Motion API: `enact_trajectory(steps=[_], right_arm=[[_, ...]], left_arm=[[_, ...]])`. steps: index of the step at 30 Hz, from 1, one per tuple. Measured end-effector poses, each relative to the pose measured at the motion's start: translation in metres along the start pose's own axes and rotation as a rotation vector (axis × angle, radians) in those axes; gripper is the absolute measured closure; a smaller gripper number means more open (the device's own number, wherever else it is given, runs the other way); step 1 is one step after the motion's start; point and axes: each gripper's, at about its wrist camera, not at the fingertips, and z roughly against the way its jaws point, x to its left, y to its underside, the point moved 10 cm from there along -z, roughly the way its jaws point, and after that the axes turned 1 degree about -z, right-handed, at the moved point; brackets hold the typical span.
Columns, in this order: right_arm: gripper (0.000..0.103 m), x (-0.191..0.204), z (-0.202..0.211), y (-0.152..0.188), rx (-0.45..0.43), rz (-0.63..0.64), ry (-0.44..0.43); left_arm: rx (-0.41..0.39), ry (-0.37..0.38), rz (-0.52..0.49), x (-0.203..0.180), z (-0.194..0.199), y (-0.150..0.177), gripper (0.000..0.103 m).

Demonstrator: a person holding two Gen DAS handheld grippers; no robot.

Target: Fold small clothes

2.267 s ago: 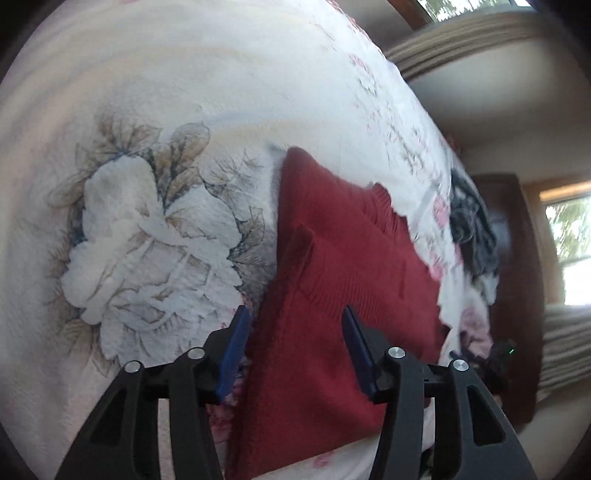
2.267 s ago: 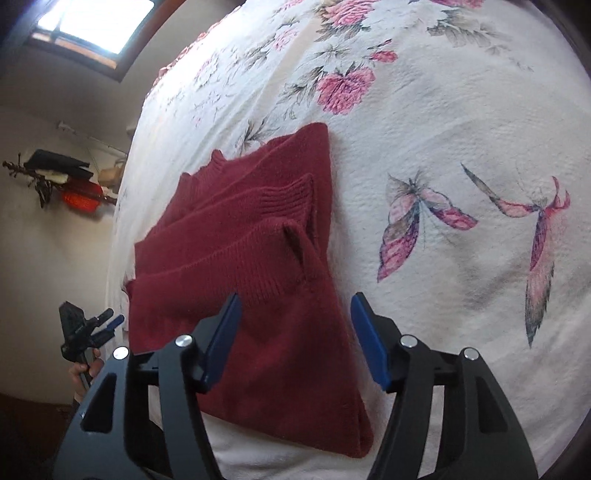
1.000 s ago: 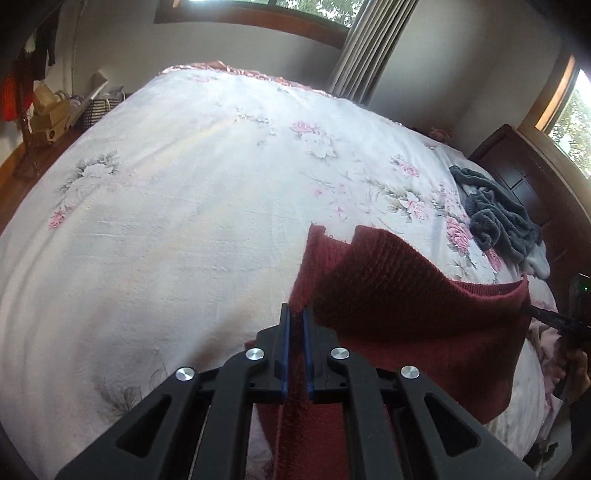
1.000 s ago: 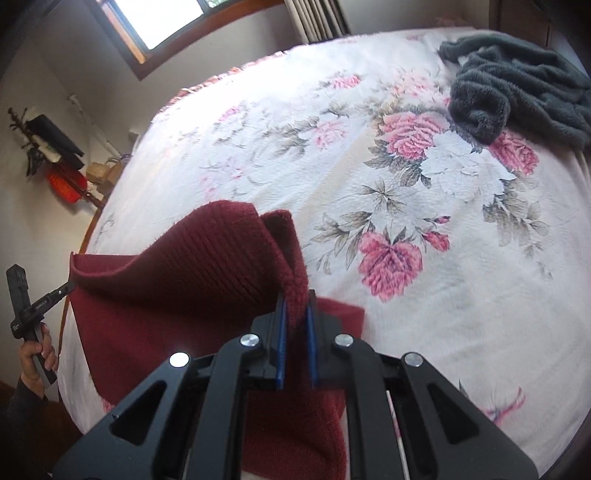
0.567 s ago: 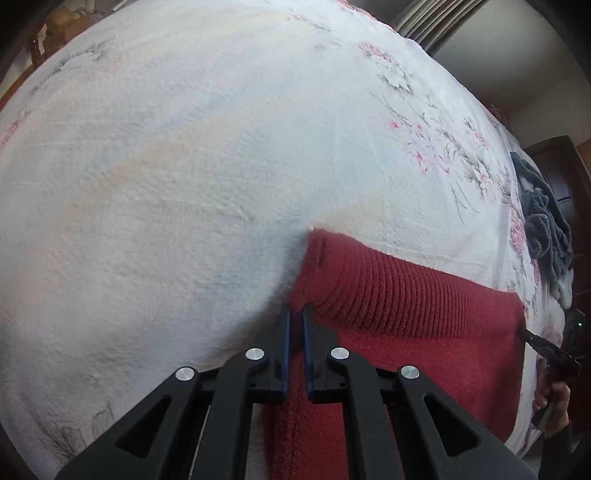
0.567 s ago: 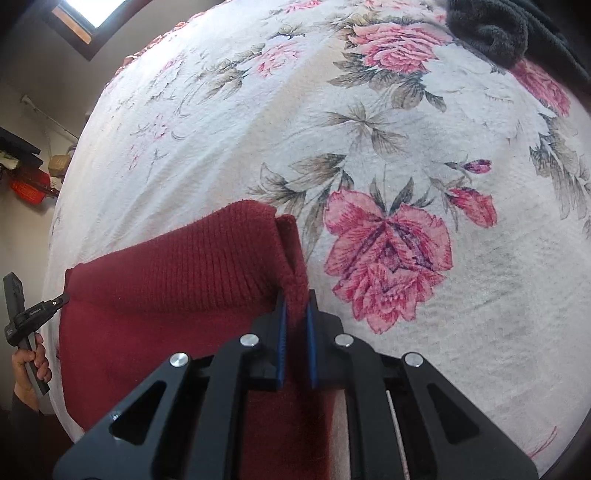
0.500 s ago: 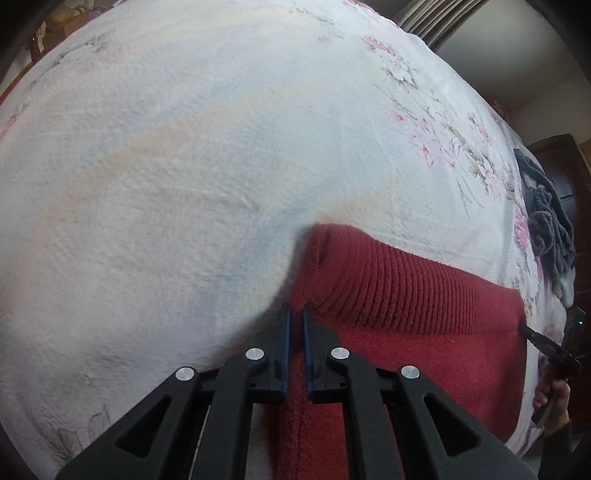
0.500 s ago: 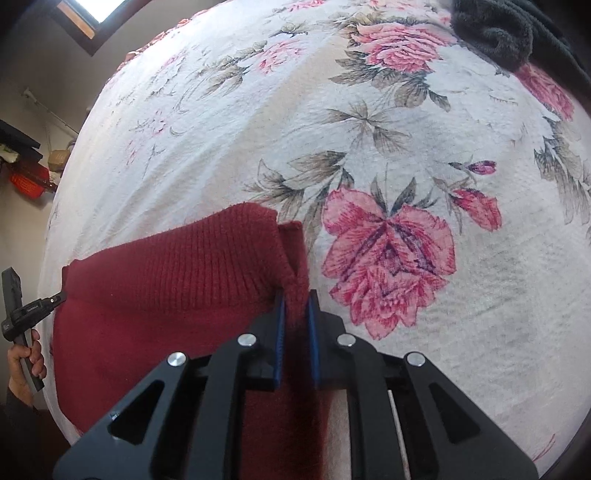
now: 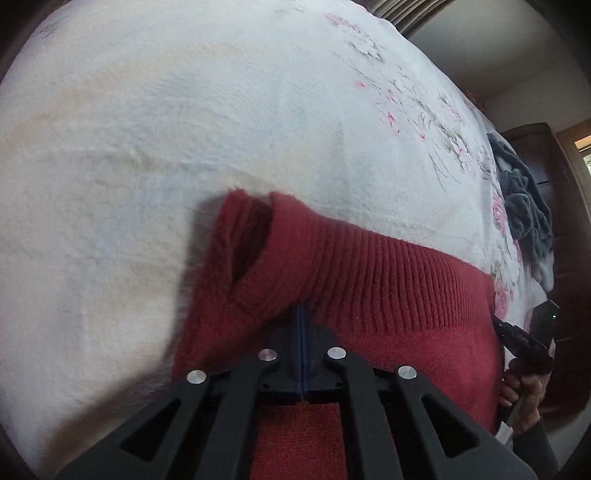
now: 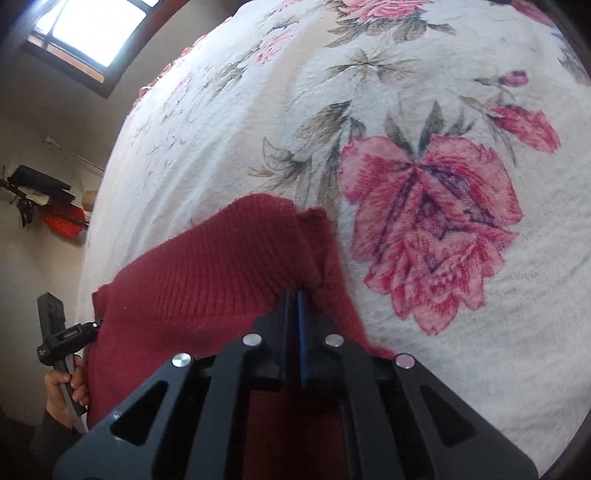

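On the bedspread (image 9: 184, 129), white with a pink rose print: one dark red knitted sweater (image 9: 369, 266), lying folded over, its ribbed hem band uppermost and facing away from the cameras.

Grippers, two. Left gripper (image 9: 302, 317): blue-padded fingers pressed together on the left corner of the ribbed band; beside the grip the fabric gapes in a small open fold. Right gripper (image 10: 293, 302): fingers likewise pinched tight on the right corner of the same band. Each gripper appears small at the edge of the other's view, held by a hand (image 10: 62, 387) in a dark sleeve.

Other items: one grey garment (image 9: 524, 206), heaped near the far right edge of the bed, well apart from the sweater. One dark wooden headboard (image 9: 554, 177) behind it. One window (image 10: 88, 33) at upper left of the right view. One wall rack (image 10: 40, 192) with dark and orange objects, too small to identify.

Obscured: the sweater's near portion lies beneath both gripper frames; sleeves and collar are not visible.
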Motion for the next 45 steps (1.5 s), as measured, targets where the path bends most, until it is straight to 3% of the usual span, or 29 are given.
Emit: enact_trajectory(steps=[2, 3, 5, 8, 9, 11, 13, 15, 16, 17, 19, 20, 21, 23, 24, 26, 29, 31, 32, 39, 41, 42, 43, 44, 45], right_arm=[[0.102, 0.002, 0.018, -0.002, -0.005, -0.033, -0.005], [0.091, 0.014, 0.032, 0.0, -0.032, 0.01, -0.005], [0.089, 0.042, 0.05, 0.018, -0.033, 0.071, -0.081], [0.097, 0.043, 0.029, 0.051, 0.038, 0.128, -0.05], [0.103, 0.034, 0.021, 0.053, 0.039, 0.124, -0.037], [0.103, 0.025, 0.031, 0.048, 0.028, 0.052, -0.044], [0.094, 0.043, 0.056, 0.045, -0.009, 0.069, -0.062], [0.094, 0.077, 0.078, 0.063, -0.014, 0.107, -0.175], [0.094, 0.089, 0.082, 0.081, 0.01, 0.142, -0.211], [0.094, 0.096, 0.079, 0.102, 0.044, 0.181, -0.215], [0.098, 0.089, 0.059, 0.132, 0.112, 0.186, -0.196], [0.103, 0.074, 0.043, 0.144, 0.14, 0.184, -0.144], [0.103, 0.066, 0.037, 0.148, 0.133, 0.174, -0.151], [0.1, 0.066, 0.05, 0.146, 0.141, 0.123, -0.155], [0.09, 0.076, 0.069, 0.143, 0.111, 0.138, -0.178], [0.087, 0.088, 0.098, 0.148, 0.062, 0.178, -0.226], [0.087, 0.056, 0.108, 0.163, 0.079, 0.138, -0.216], [0.103, 0.021, 0.093, 0.175, 0.128, 0.061, -0.19], [0.103, 0.005, 0.089, 0.175, 0.14, 0.017, -0.215], [0.103, -0.055, 0.131, 0.168, 0.128, -0.166, -0.315], [0.103, -0.077, 0.156, 0.166, 0.08, -0.197, -0.247], [0.097, -0.078, 0.173, 0.162, 0.043, -0.198, -0.228], [0.093, -0.074, 0.198, 0.157, -0.009, -0.15, -0.135], [0.092, -0.062, 0.217, 0.153, -0.051, -0.078, -0.069], [0.081, -0.038, 0.237, 0.154, -0.101, 0.019, 0.003]], left_arm=[[-0.062, 0.049, -0.049, -0.02, 0.03, -0.002, 0.098], [-0.081, 0.084, -0.08, -0.031, 0.043, 0.001, 0.097], [-0.102, 0.136, -0.166, -0.051, 0.063, 0.02, 0.094], [-0.012, 0.022, -0.144, -0.011, 0.028, 0.044, 0.096], [-0.013, 0.025, -0.107, 0.002, 0.025, 0.044, 0.1], [-0.067, 0.025, -0.068, 0.003, 0.046, 0.036, 0.101], [-0.124, 0.118, -0.082, -0.02, 0.086, 0.042, 0.098], [-0.147, 0.234, -0.135, -0.05, 0.118, 0.072, 0.097], [-0.141, 0.255, -0.161, -0.059, 0.122, 0.093, 0.095], [-0.122, 0.241, -0.169, -0.059, 0.116, 0.114, 0.095], [-0.063, 0.129, -0.123, -0.024, 0.086, 0.141, 0.094], [-0.049, 0.143, -0.059, -0.004, 0.075, 0.15, 0.101], [-0.06, 0.162, -0.027, 0.002, 0.077, 0.152, 0.101], [-0.111, 0.157, -0.062, -0.012, 0.106, 0.15, 0.1], [-0.135, 0.223, -0.088, -0.031, 0.128, 0.153, 0.097], [-0.151, 0.298, -0.156, -0.061, 0.155, 0.173, 0.095], [-0.065, 0.248, -0.209, -0.064, 0.132, 0.204, 0.093], [-0.005, 0.179, -0.164, -0.036, 0.1, 0.218, 0.097], [0.006, 0.166, -0.147, -0.026, 0.092, 0.222, 0.101], [0.008, 0.213, -0.037, -0.002, 0.096, 0.227, 0.101], [-0.008, 0.218, 0.026, 0.016, 0.106, 0.222, 0.101], [-0.032, 0.21, 0.08, 0.036, 0.121, 0.222, 0.101], [-0.053, 0.206, 0.129, 0.049, 0.133, 0.223, 0.097], [-0.076, 0.21, 0.187, 0.056, 0.146, 0.223, 0.088], [-0.111, 0.232, 0.246, 0.068, 0.167, 0.227, 0.072]])
